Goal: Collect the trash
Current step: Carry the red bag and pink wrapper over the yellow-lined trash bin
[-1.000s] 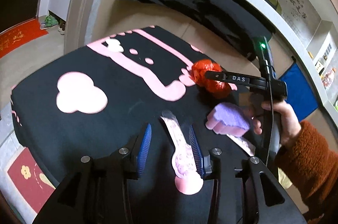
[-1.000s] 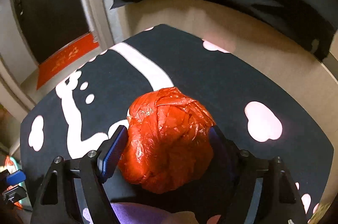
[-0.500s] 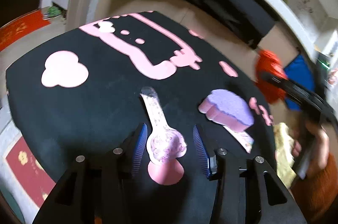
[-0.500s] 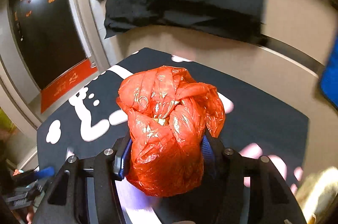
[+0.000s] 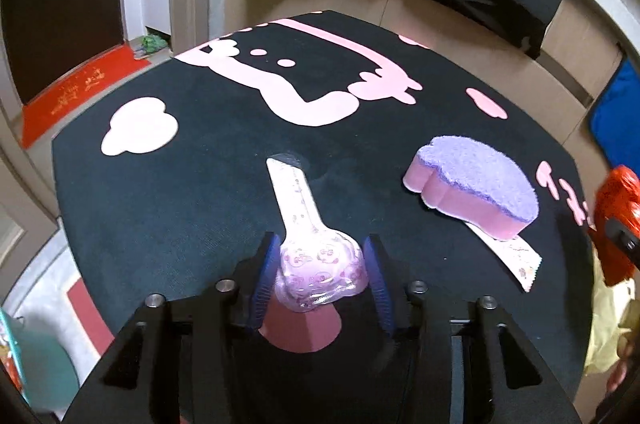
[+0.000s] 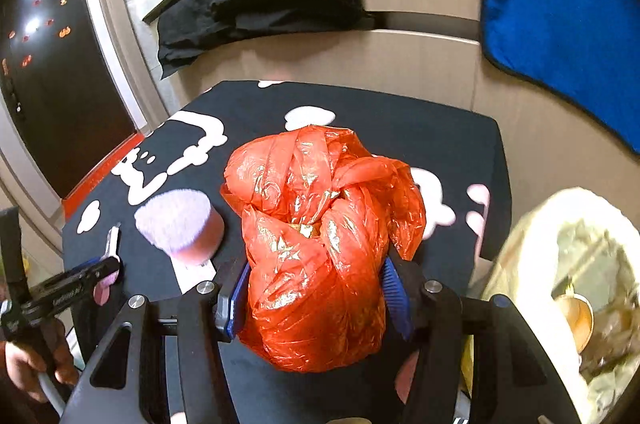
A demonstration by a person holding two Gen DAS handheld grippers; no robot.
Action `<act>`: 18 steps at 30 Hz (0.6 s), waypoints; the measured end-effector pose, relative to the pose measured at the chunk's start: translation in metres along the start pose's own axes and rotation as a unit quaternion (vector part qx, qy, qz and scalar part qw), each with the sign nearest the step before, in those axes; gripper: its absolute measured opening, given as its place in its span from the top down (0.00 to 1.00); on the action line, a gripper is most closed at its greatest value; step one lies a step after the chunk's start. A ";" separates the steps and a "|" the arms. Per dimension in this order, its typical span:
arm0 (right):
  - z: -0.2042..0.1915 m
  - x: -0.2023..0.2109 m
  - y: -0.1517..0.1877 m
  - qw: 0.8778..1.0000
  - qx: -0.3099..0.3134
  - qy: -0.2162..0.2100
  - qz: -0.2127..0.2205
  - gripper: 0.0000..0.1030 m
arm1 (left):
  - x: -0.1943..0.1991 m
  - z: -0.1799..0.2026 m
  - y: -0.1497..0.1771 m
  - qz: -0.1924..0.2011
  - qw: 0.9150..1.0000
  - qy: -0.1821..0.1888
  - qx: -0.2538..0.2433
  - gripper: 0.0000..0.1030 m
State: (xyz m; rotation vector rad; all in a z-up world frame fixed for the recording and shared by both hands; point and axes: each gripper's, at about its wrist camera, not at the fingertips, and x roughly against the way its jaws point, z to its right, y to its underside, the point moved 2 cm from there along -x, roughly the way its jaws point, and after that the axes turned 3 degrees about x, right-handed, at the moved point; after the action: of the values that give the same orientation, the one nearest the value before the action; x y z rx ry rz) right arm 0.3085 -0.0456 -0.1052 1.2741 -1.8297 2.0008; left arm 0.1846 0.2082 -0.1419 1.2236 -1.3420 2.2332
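The right tongs (image 6: 316, 288) grip the red bag (image 6: 320, 244) above the surface (image 6: 440, 144), with the bin (image 6: 568, 264) just to their right – nearest this hand – while the left tongs (image 5: 320, 272), just closing, flank a wrapper (image 5: 316, 264) there.

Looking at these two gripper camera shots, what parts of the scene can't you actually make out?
- Red plastic bag, right wrist view: its contents are hidden by the knotted plastic.
- Bin, right wrist view: cut off by the right edge and blurred, so what is inside is unclear.
- Flat wrapper, left wrist view: mostly covered by the purple sponge.
- Clear pink blister pack, left wrist view: whether the left gripper pads press it is unclear.
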 end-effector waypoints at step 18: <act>0.018 0.069 -0.006 0.997 0.015 0.036 0.069 0.49 | 0.076 0.099 -0.037 0.088 0.984 0.125 -0.097 0.60</act>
State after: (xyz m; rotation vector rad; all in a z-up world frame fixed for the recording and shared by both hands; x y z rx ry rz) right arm 0.2775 -0.0892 -0.0570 1.0953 -1.9090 2.1229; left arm 0.2121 0.1325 -0.0398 0.7587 -1.5702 2.2161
